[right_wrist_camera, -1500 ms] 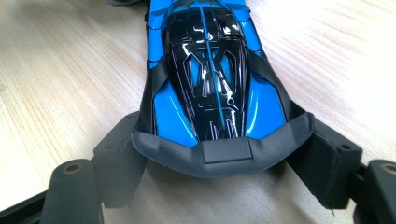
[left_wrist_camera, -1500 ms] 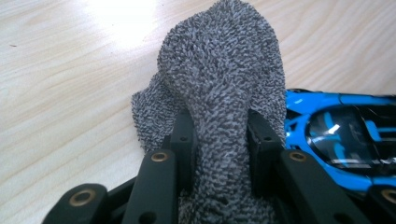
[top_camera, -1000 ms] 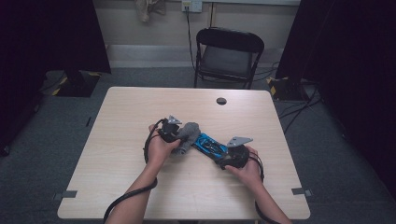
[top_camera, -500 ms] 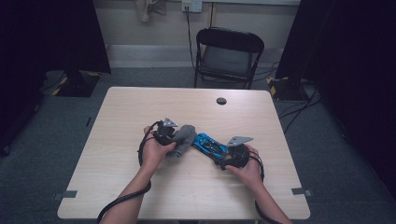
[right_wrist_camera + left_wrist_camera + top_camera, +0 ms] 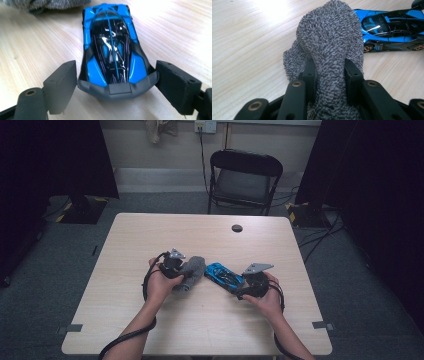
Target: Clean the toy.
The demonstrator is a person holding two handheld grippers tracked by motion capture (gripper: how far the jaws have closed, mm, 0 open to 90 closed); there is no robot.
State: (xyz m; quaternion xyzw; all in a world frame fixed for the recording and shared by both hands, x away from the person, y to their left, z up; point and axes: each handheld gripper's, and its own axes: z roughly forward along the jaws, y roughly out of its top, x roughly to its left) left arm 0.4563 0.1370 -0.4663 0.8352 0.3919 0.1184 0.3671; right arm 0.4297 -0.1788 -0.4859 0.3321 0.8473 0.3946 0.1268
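The left gripper pinches the grey sock on the table while the right gripper, jaws just widened, seems clear of the blue toy car between them; next, back off

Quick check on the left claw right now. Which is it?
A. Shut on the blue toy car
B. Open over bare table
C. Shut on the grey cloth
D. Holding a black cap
C: in the left gripper view the left claw pinches the grey cloth between its jaws, while the blue toy car lies apart on the table.
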